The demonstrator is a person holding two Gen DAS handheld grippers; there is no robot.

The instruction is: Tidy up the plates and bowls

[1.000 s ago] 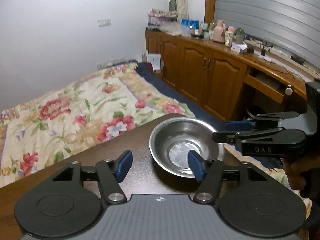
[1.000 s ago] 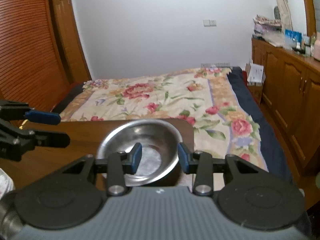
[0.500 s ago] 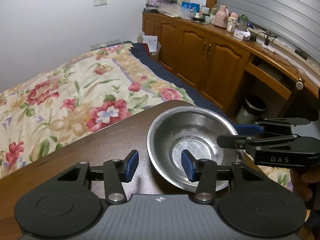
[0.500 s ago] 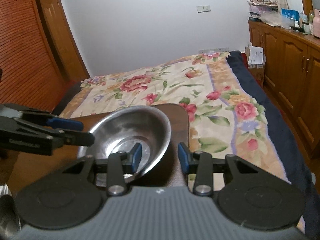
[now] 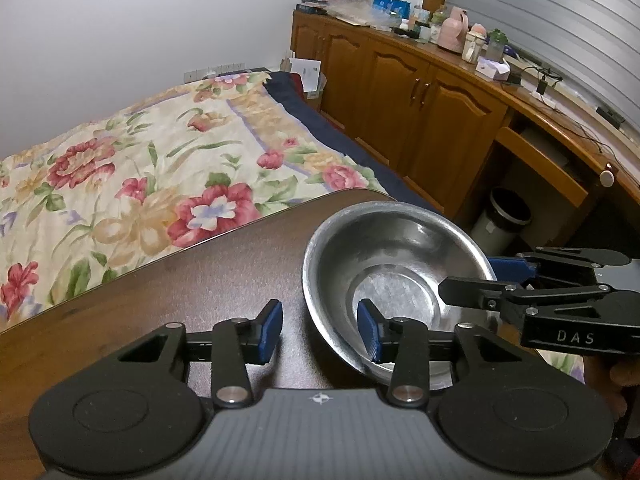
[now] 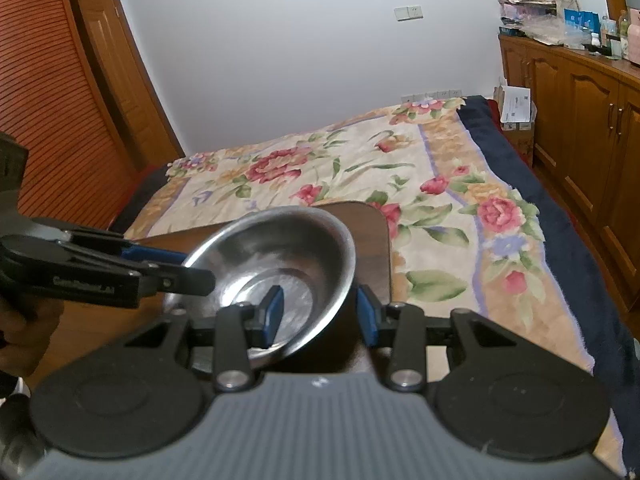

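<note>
— Steel, is it, that bowl (image 5: 394,276)?

— Brushed steel, round and shallow, with a flat scuffed bottom and a shiny sloped wall. It sits tilted at the corner of the dark wood table (image 5: 192,280), beside the bed (image 5: 160,168) with its flowered quilt.

— And your right gripper (image 6: 320,312)?

— My fingers there are apart, straddling the bowl's rim: one blue pad (image 6: 274,308) inside the bowl, the other outside the wall. I cannot tell whether either pad touches the metal.

— Your left gripper (image 5: 320,328)?

— Apart too. Its right blue finger (image 5: 368,330) is over the near rim, inside the bowl; the other hangs above bare table. From the right wrist view, that gripper (image 6: 192,276) reaches in from the left, its black tip at the bowl's left edge.

— Is the bowl held?

— Not that I can see; neither pair is closed on it.
</note>
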